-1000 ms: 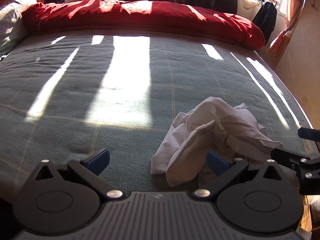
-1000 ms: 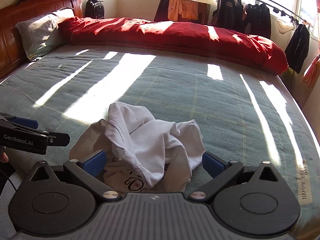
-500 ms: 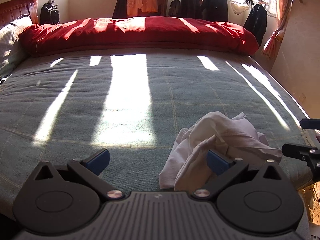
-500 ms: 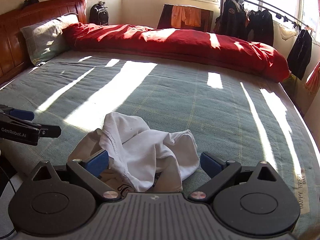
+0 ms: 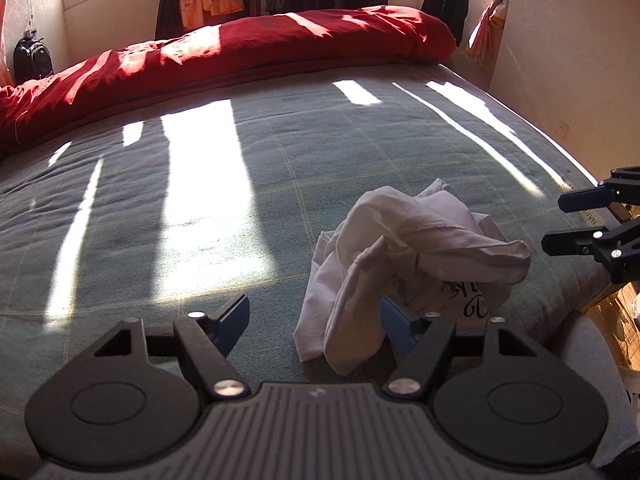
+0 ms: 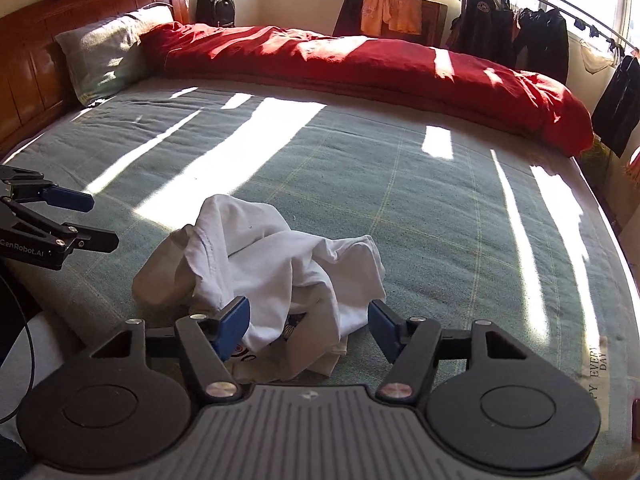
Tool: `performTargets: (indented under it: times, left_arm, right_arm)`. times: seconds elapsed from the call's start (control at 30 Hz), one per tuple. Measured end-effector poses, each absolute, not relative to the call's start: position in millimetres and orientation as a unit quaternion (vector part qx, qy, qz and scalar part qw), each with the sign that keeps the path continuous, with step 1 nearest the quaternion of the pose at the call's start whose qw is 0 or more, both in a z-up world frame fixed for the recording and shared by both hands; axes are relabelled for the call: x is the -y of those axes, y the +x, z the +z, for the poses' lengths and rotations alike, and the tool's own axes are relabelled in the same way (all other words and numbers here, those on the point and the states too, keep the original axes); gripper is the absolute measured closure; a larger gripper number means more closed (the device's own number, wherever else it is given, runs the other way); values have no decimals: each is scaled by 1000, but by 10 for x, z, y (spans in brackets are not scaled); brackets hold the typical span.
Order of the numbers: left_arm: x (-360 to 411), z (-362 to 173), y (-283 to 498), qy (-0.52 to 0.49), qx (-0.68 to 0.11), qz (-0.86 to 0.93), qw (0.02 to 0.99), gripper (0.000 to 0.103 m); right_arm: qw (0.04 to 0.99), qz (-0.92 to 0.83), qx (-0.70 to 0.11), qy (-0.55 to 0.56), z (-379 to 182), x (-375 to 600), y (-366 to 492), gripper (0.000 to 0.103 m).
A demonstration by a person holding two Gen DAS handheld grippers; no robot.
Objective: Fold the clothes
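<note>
The white garment (image 6: 264, 272) lies crumpled in a heap near the front edge of the bed (image 6: 420, 208), just ahead of both tools. The left gripper (image 5: 316, 324) and right gripper (image 6: 308, 324) both stand wide and hold nothing. Risk: closing on the heap may pinch several layers together, or drag the cloth over the near edge. Open blanket extends toward the red duvet (image 6: 360, 64).

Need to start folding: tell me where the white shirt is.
The white shirt lies crumpled on the green bedspread near its front edge, just ahead of the right gripper and right of the left gripper.
</note>
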State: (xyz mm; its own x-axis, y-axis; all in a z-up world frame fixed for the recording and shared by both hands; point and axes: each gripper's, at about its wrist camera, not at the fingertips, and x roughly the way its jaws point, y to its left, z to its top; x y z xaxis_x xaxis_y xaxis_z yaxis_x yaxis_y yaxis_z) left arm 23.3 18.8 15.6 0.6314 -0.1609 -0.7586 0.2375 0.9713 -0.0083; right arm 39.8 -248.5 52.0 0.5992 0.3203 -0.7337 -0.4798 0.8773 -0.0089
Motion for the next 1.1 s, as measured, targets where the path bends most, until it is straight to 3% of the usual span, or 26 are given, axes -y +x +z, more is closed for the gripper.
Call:
performTargets:
  times: [0.43,0.57,1.1]
  left_arm:
    - [28,23,223,97,-429,-130,889,32]
    - [72,19,230,105,-429,-134,887,43]
    - [59,-202,466,94,-448,-148,877,42]
  right_arm:
    - [877,253,-392,-118,491,2333,365,33]
    - [882,259,-370,-136,492,2322,326,33]
    - [846,312,-381,-205,295,2079,437,34]
